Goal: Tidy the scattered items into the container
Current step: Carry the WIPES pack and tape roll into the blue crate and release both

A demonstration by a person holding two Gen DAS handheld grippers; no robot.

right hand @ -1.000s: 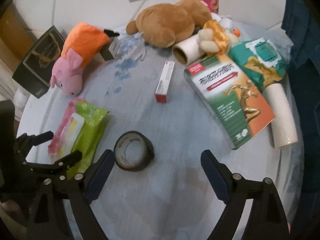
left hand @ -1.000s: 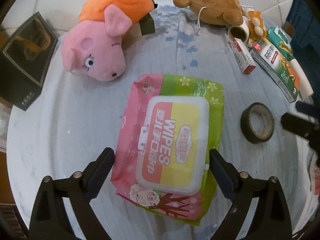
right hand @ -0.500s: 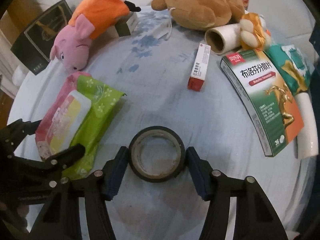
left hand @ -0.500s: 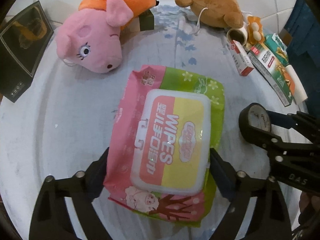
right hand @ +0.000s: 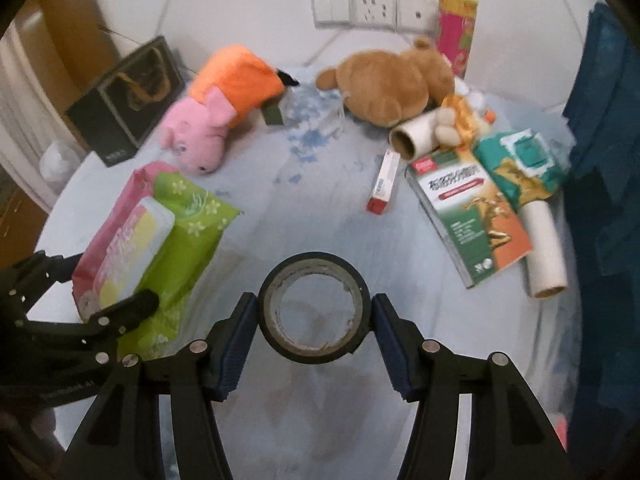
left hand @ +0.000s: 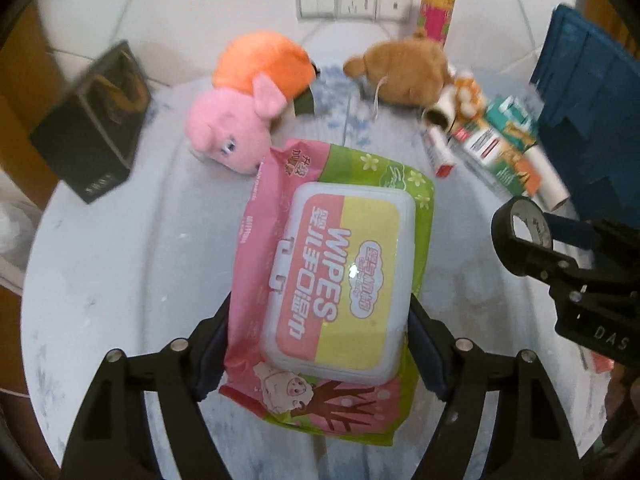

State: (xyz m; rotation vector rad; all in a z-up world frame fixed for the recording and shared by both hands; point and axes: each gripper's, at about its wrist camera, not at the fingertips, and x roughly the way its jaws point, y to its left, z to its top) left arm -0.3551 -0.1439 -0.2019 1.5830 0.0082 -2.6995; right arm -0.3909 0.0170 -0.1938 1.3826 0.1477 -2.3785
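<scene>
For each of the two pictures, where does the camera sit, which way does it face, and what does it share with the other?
Left wrist: sits on the left gripper, facing forward over the table; its fingers clamp the wipes pack; the right gripper shows at the right edge.
Right wrist: sits on the right gripper, facing forward; its fingers clamp the tape roll; the left gripper shows at left.
Shared: wipes pack, tape roll, pig plush, brown bear.

The pale blue table (right hand: 304, 216) carries a pig plush (right hand: 208, 120), bear plush (right hand: 384, 80) and seemingly medicine boxes (right hand: 472, 212).
</scene>
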